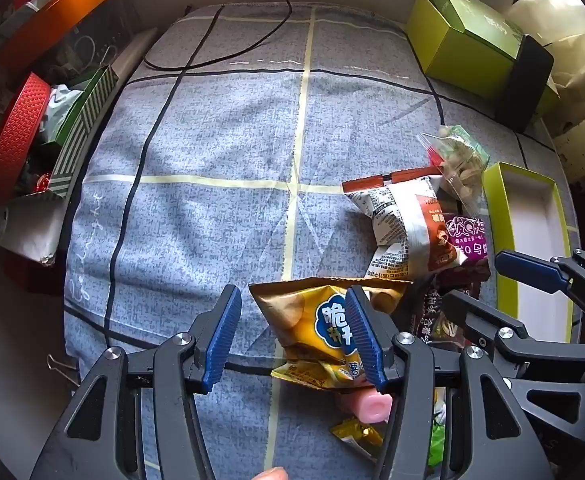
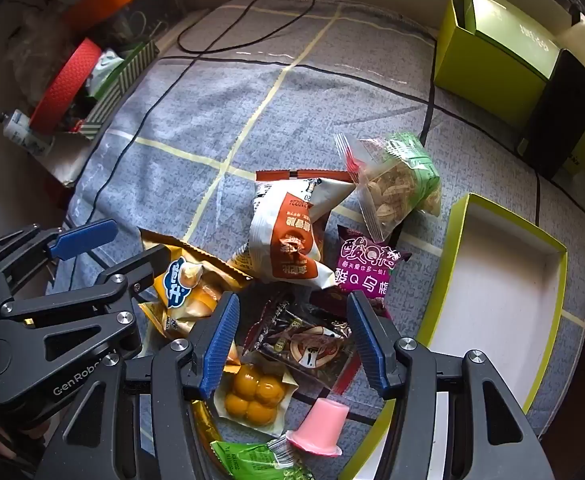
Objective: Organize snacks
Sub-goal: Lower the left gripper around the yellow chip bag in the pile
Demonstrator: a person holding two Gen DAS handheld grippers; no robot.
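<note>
A pile of snacks lies on the blue checked cloth (image 1: 220,140). My left gripper (image 1: 294,338) is open, pointing steeply down over a gold snack bag (image 1: 304,316); its right finger crosses the bag and its left finger stands clear. My right gripper (image 2: 292,342) is open above a dark brown packet (image 2: 304,340), which its pads do not touch. Close by lie a white-and-orange bag (image 2: 288,236), a purple packet (image 2: 364,268), a clear bag of nuts (image 2: 396,184), a pink jelly cup (image 2: 320,424) and a pack of yellow balls (image 2: 252,396). A lime tray (image 2: 496,300) with a white inside sits to the right.
A green box (image 1: 464,44) and a black block (image 1: 524,84) stand at the back right. An orange box (image 1: 64,12), a red basket (image 1: 16,136) and a striped box (image 1: 84,128) line the left edge. A black cable (image 1: 212,56) crosses the far cloth.
</note>
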